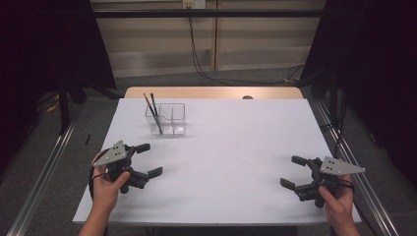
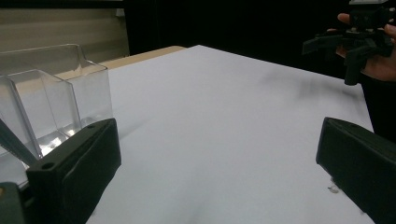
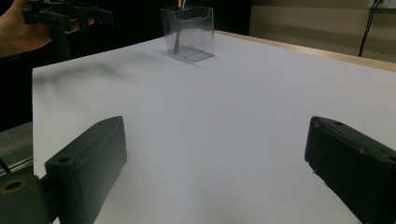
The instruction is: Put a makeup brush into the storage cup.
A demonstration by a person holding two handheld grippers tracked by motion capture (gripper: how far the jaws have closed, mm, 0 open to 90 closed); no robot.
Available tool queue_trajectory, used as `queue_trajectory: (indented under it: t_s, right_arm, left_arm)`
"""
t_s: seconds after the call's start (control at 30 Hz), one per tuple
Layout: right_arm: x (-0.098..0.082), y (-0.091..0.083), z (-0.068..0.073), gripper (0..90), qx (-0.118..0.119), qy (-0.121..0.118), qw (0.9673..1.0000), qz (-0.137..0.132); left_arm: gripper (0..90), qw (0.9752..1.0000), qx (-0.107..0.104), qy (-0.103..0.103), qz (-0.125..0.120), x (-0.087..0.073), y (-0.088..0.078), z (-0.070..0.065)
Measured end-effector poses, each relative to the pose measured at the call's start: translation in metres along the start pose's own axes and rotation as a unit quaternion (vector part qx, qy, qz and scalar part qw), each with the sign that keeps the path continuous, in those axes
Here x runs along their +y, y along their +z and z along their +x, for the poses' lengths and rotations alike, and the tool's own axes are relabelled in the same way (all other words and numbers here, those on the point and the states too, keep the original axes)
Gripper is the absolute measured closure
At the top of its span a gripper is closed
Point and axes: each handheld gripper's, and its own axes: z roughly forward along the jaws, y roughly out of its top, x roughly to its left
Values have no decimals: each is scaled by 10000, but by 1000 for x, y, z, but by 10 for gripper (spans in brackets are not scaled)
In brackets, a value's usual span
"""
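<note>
A: High view: left gripper [image 1: 147,160] and right gripper [image 1: 293,172] are held over the white counter [image 1: 231,147], jaws spread, nothing gripped.
B: Clear organizer [image 1: 166,119] is placed far-left; two pencils [image 1: 153,112] are stood inside.

Left gripper [image 1: 147,160] and right gripper [image 1: 294,172]: matte black bodies, each with two blocky, flat-faced black jaws bearing small round screw holes near the base. Each carries a grey three-cornered plate on top, dotted with small dark fastener holes. A thin black cable loops from the left unit; forearms bare, no sleeves seen.
</note>
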Motion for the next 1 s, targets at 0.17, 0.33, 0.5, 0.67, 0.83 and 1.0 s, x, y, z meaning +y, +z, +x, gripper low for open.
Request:
queue_trajectory:
  t_s: [0.17, 0.33, 0.5, 0.67, 0.83, 1.0]
  right_arm:
    - [0, 0, 0, 52, 9, -7, 10000, 1]
    - [0, 0, 0, 52, 5, -4, 10000, -2]
    - [0, -1, -1, 52, -11, 0, 10000, -2]
    - [0, -1, -1, 52, -14, -10, 10000, -4]
    - [0, -1, -1, 51, -13, -11, 10000, -5]
    - [0, -2, -1, 52, -15, -2, 10000, -5]
  left_arm:
    - [0, 10000, 13, -15, -5, -2, -3, -1]
    - [0, 10000, 34, -24, 6, -3, -3, -1]
    - [0, 10000, 45, -32, 27, -4, -4, -2]
    - [0, 10000, 67, -9, 26, -5, -6, -2]
    - [0, 9999, 96, -5, 43, -7, -9, -3]
    - [0, 9999, 95, -18, 44, -8, -13, -5]
